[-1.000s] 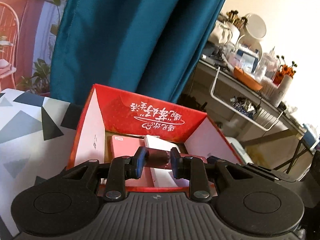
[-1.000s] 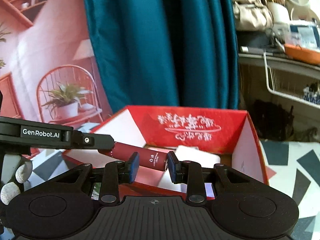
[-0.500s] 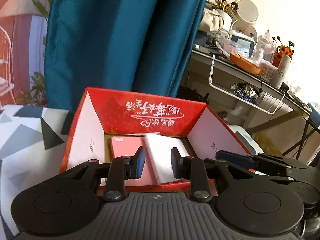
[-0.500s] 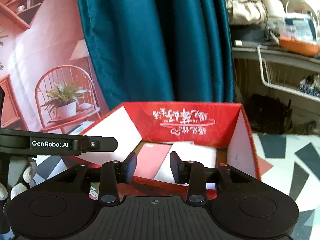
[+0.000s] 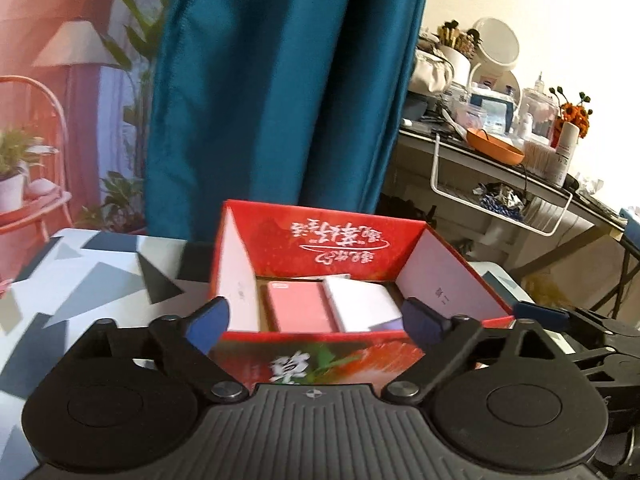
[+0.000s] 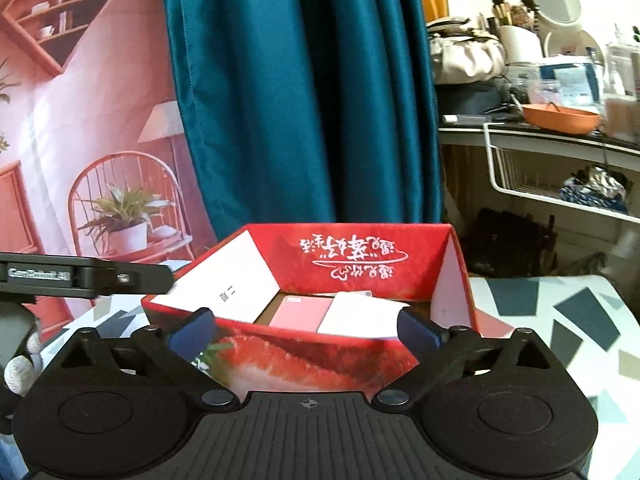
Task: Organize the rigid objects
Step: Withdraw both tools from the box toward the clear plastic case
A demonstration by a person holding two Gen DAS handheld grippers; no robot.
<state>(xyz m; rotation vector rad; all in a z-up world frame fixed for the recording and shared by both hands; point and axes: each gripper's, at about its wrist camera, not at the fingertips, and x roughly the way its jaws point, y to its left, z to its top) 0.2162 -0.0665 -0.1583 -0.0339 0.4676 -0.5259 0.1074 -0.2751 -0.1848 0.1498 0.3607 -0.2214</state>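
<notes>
A red open box with white lettering stands on the patterned table. Inside lie a pink flat box and a white flat box. My left gripper is open and empty, fingers spread just before the box's near wall. My right gripper is open and empty, also in front of the near wall. The left gripper's body shows at the left of the right wrist view. The red tube held earlier is hidden.
A teal curtain hangs behind the box. A cluttered shelf with an orange bowl and a wire basket is at the right. The table has a grey geometric cloth.
One second ago both grippers were closed on a red tube over the box. The tube is gone from view, and both grippers have opened wide and drawn back.
</notes>
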